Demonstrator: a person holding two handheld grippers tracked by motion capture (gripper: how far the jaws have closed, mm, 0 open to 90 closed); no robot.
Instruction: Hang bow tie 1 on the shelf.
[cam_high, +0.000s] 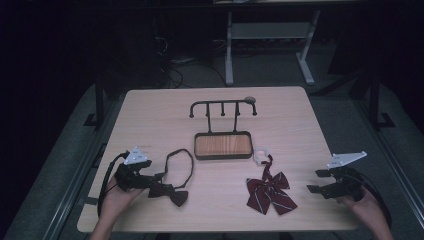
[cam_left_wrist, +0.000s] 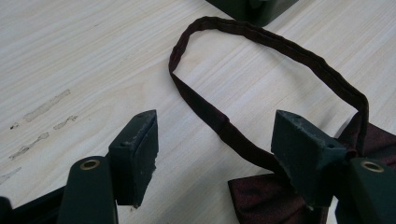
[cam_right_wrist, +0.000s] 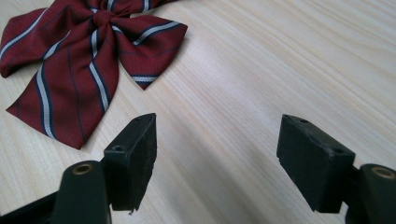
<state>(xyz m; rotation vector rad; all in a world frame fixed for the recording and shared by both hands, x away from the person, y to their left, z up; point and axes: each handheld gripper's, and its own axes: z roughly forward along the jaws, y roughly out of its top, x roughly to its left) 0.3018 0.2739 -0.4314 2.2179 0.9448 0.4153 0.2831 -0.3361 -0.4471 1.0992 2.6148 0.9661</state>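
Note:
A dark maroon bow tie (cam_high: 172, 194) lies at the table's front left, its neck strap (cam_high: 180, 161) looped toward the middle. My left gripper (cam_high: 152, 181) sits low beside it, open. In the left gripper view the strap (cam_left_wrist: 280, 44) runs between the wide jaws of the left gripper (cam_left_wrist: 217, 126), and the bow (cam_left_wrist: 266, 200) lies by the right jaw; the pads do not press on it. A red striped bow tie (cam_high: 270, 194) lies front right. My right gripper (cam_high: 316, 181) is open to its right over bare wood (cam_right_wrist: 219, 126), with the striped bow (cam_right_wrist: 79, 51) ahead.
A black hook stand (cam_high: 222, 103) rises from a wood-lined tray base (cam_high: 222, 158) at the table's middle; its corner shows in the left gripper view (cam_left_wrist: 252, 7). A white clasp band (cam_high: 260, 154) lies by the striped bow. Table legs and cables stand beyond the far edge.

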